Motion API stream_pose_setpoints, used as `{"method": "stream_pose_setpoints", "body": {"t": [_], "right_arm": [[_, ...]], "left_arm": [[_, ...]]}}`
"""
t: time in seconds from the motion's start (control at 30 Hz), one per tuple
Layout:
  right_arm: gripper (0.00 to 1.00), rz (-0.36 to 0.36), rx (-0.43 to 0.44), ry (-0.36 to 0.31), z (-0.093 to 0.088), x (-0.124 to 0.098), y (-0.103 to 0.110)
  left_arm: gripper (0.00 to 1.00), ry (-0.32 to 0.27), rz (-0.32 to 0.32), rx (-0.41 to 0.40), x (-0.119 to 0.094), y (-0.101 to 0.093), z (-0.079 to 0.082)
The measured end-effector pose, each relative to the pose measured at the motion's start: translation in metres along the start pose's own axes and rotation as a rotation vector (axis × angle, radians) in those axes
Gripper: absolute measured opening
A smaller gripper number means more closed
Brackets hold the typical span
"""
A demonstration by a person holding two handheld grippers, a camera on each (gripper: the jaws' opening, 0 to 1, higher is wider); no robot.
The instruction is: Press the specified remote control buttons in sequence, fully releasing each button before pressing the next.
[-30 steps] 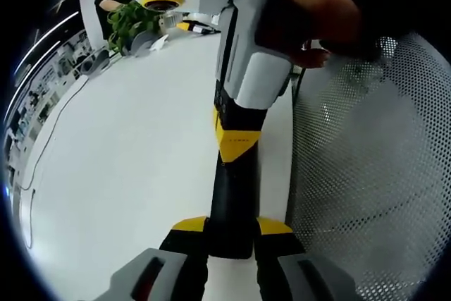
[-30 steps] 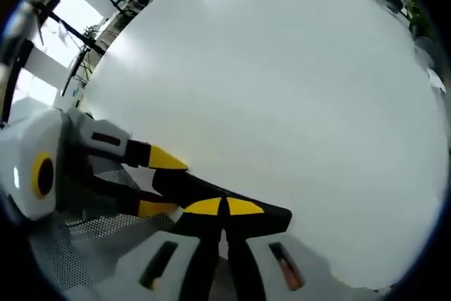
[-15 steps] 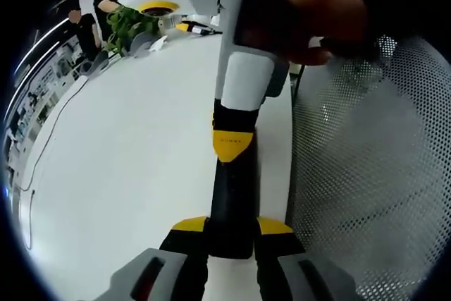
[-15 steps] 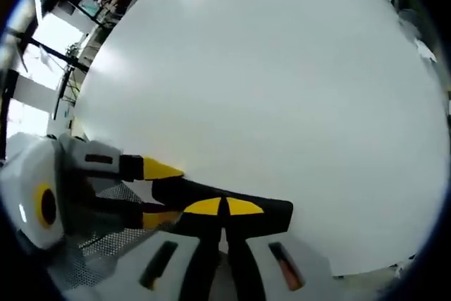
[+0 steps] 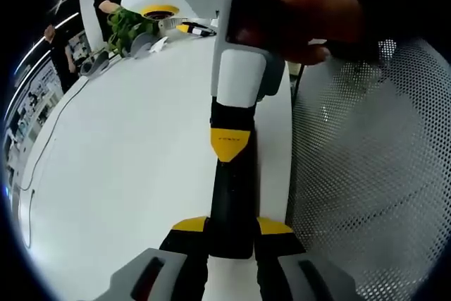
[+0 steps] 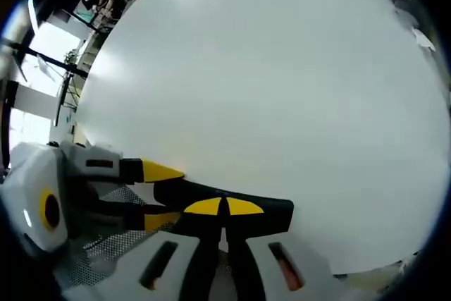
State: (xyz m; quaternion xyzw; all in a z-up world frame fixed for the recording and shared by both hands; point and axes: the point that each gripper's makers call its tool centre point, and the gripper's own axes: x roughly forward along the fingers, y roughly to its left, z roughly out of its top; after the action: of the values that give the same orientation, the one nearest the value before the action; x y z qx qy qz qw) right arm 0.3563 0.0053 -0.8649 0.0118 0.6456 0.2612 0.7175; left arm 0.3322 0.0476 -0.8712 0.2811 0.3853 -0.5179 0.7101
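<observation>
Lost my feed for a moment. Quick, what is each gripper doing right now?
Left gripper: shut on the black remote control, jaws either side of its near end.
Right gripper: shut, yellow tips together, resting on the remote's top.

Black remote, yellow tips, white bench

The remote [image 5: 231, 206] reads solid black between the left tool [image 5: 232, 225] and its yellow pads; the right tool [image 5: 229, 144] shows a yellow tip on a white body. White bench [image 6: 282, 89], grey perforated mesh panel [image 5: 366, 174], green plant [image 5: 130, 22] far left.
</observation>
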Motion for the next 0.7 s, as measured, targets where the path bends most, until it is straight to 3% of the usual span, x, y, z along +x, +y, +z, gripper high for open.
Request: {"method": "stream_pose_setpoints", "body": {"t": [0.13,0.3,0.53,0.7], "right_arm": [[0.0,-0.015,-0.043,0.022,-0.001,0.0,0.0],[0.0,-0.034,-0.039,-0.003,0.002,-0.004,-0.007],[0.0,0.018,-0.013,-0.001,0.004,-0.002,-0.003],[0.0,0.036,-0.047,-0.003,0.004,0.001,0.005]], "left_arm": [[0.25,0.001,-0.001,0.004,0.001,0.0,-0.001],[0.24,0.005,-0.005,0.022,0.001,0.0,0.0],[0.24,0.005,-0.013,0.017,0.001,0.001,0.0],[0.25,0.01,-0.013,0.012,0.001,0.001,0.0]]}}
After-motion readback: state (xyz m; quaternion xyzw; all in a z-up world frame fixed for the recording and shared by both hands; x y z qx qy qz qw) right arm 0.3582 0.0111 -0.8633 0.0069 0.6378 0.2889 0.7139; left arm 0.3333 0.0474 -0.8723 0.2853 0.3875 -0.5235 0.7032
